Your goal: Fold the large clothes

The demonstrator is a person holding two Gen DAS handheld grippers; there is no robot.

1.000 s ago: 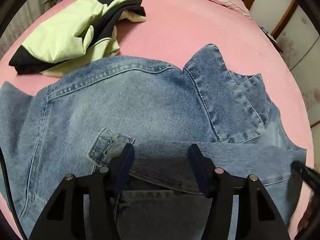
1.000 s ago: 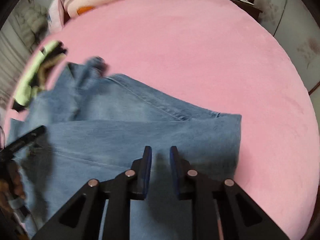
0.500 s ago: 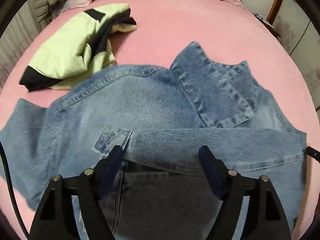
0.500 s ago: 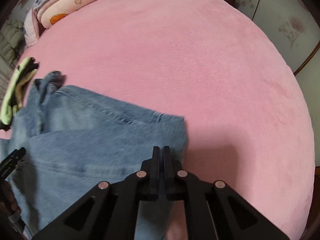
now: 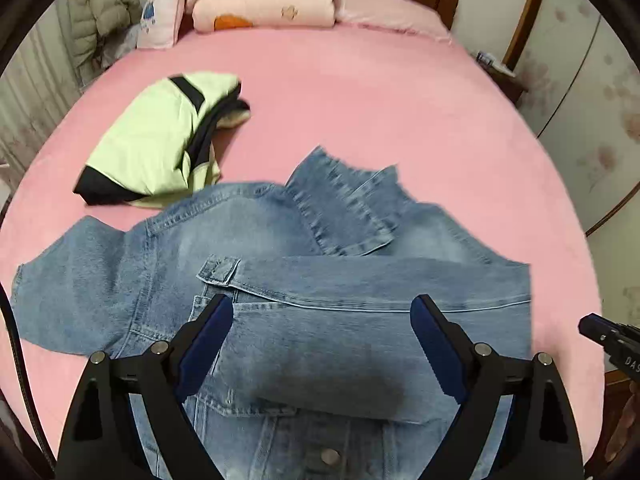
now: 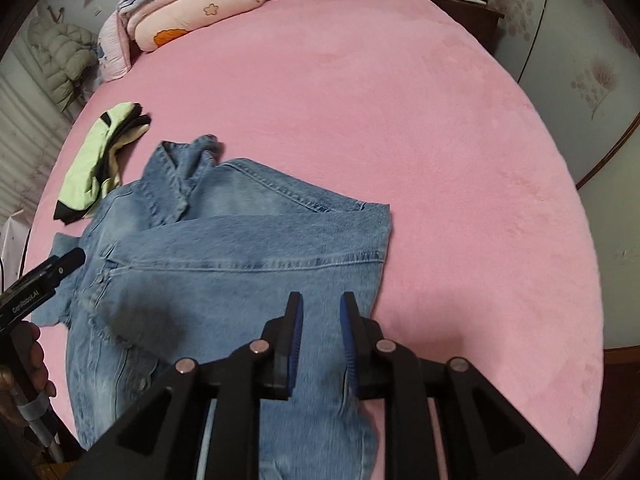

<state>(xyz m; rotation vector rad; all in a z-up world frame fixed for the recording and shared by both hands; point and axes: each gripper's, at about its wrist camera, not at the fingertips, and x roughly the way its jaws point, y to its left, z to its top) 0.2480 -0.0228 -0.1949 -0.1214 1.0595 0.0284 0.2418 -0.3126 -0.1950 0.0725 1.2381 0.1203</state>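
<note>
Counting one denim jacket (image 5: pixel 360 312), two grippers (image 5: pixel 322 332).

Both views are evenly lit by soft indoor light; the colours look a little washed and cool. The pink bed cover (image 5: pixel 360 92) shows no glare. A dark soft shadow lies on the denim jacket (image 5: pixel 332 384) under the left gripper (image 5: pixel 322 342), and the right gripper (image 6: pixel 320 336) throws 1 faint shadow on the cover beside it. The fisheye lens bends the bed into a dome, with black corners. The collar (image 5: pixel 344 196) edges look slightly smeared.
</note>
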